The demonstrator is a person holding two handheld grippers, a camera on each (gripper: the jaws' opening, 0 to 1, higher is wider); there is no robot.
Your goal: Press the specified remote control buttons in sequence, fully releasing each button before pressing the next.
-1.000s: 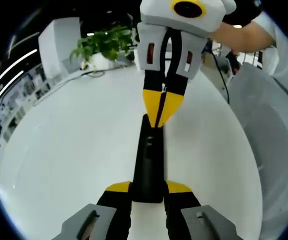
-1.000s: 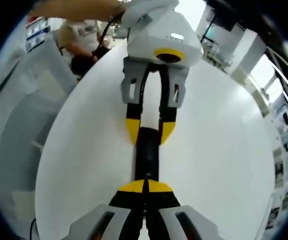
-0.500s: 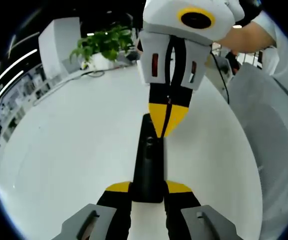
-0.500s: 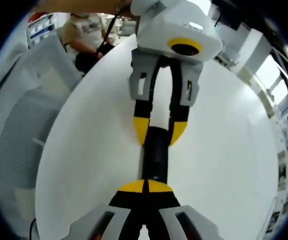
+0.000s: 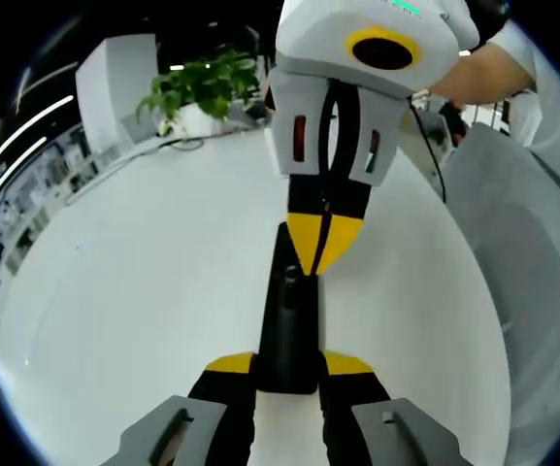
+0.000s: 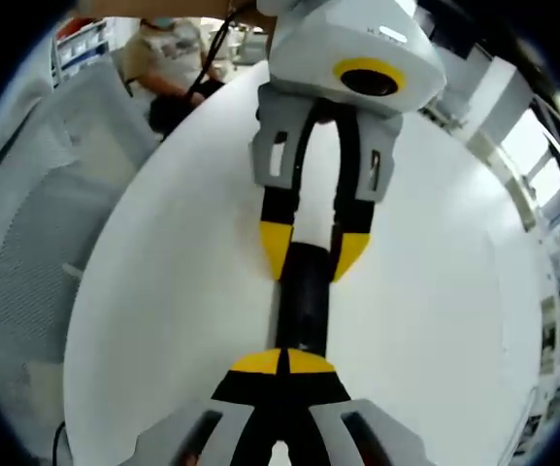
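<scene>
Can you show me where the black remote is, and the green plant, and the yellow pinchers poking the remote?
remote (image 5: 289,330), left gripper view: middle of its black body.
plant (image 5: 202,85), left gripper view: its leaves.
right gripper (image 5: 323,248), left gripper view: closed yellow tips touching the remote.

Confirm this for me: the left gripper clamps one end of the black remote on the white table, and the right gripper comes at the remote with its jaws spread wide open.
One thing is wrong: the right gripper is shut, its yellow tips pressed together over the black remote, as the left gripper view shows. The rest holds: the left gripper clamps the remote's near end on the white table.
</scene>
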